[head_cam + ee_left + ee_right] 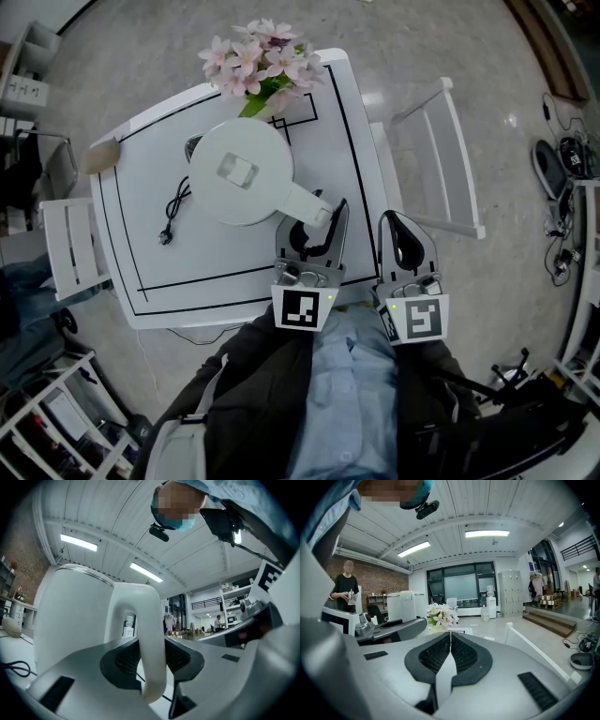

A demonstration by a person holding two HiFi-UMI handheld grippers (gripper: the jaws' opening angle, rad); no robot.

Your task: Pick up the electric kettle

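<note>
The white electric kettle (pixel 239 173) stands on the white table (pixel 234 272), its handle (pixel 314 208) pointing toward me. My left gripper (pixel 314 220) reaches level onto that handle. In the left gripper view the kettle body (pixel 75 616) fills the left side and the looped handle (pixel 152 620) runs down between the two dark pads (pixel 124 660), which lie against it on both sides. My right gripper (pixel 398 225) hangs beside the table's right edge, shut with nothing in it; its pads (pixel 436 656) meet in the right gripper view.
A vase of pink flowers (pixel 258 56) stands at the table's far edge, just behind the kettle. A black power cord (pixel 173 211) lies left of the kettle. White chairs stand at the right (pixel 441 159) and left (pixel 66 244) of the table.
</note>
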